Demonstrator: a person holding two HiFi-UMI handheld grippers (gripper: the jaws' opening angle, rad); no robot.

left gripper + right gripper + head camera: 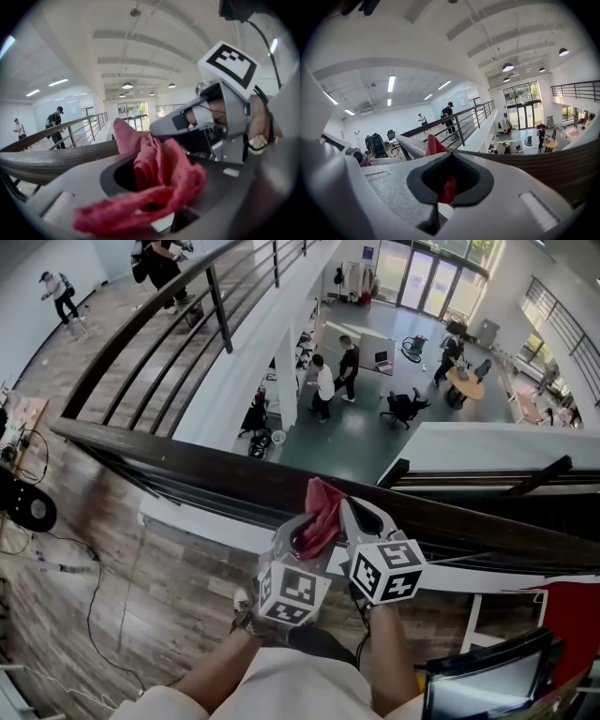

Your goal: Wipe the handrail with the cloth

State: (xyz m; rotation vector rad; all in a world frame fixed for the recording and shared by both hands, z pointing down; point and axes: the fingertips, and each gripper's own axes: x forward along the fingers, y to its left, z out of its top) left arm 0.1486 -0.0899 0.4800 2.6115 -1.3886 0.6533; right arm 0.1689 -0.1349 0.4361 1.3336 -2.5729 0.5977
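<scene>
Left tongs (298,538) and right tongs (354,517) are both clamped on the red cloth (322,514). It bunches between them at the near edge of the dark wooden handrail (187,457); whether it touches the wood I cannot tell. That rail borders a mezzanine with a wood-plank floor (141,559), where cables (94,606) trail at the left. Below lies an open hall with people (323,385), a desk (377,351) and glass doors (422,282).
</scene>
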